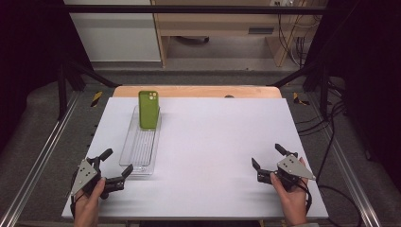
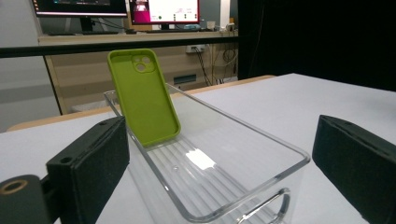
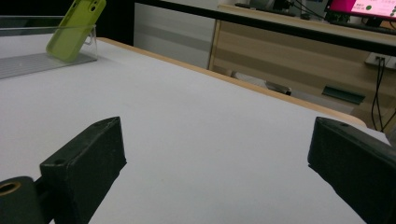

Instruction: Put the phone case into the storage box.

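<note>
The left tongs (image 1: 117,166) sit at the near left corner of the white table (image 1: 213,142), held in a hand (image 1: 89,201) that comes in from the bottom edge, with their jaws spread wide and nothing between them. The right tongs (image 1: 267,156) rest at the near right side of the table, also released and empty, in the other hand (image 1: 291,198); both forearms are cut off by the frame.

A clear plastic tray (image 1: 135,163) lies lengthwise on the left half of the table, its near end just beside the left tongs. A green phone case (image 1: 148,109) stands in the far end of the tray, tilted back against the end wall, its camera cutout at the top. In the left gripper view the tray (image 2: 261,140) runs away between the two black jaws, and the phone case (image 2: 144,98) shows its hollow inner side; the tray's near end is cut off by the bottom edge. In the right gripper view the phone case (image 3: 74,30) and the tray (image 3: 28,63) appear far off at the upper left, both partly cropped by the frame.

Beyond the table, monitors (image 2: 163,10) sit on a wooden desk (image 2: 140,39), their screens too small to read.
</note>
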Available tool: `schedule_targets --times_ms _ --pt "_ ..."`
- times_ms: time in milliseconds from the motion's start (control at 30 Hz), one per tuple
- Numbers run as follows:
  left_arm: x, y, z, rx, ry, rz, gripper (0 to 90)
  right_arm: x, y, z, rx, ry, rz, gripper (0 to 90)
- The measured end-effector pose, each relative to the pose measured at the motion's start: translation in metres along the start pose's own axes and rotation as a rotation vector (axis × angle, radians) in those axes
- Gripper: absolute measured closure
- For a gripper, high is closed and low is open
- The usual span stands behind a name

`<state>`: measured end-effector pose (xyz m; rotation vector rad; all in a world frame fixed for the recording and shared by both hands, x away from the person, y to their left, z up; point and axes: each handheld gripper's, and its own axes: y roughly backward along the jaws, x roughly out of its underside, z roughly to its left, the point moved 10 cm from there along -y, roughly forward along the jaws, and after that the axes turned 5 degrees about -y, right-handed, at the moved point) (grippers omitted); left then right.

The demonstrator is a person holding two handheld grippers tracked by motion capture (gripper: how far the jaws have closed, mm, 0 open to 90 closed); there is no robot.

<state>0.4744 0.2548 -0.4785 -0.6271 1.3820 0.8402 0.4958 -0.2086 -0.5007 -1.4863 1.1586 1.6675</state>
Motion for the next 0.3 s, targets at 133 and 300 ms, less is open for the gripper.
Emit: schedule_targets --times_ms 133,300 --pt "-0.003 -0.001 0.0 -0.009 0.018 -0.01 3.0 0.007 -0.002 -0.006 -0.007 -0.063 0.023 4.2" --pt "-0.013 -0.004 0.001 -0.032 0.046 -0.043 3.0 0.009 -0.001 -0.015 0.003 -0.144 0.01 3.9"
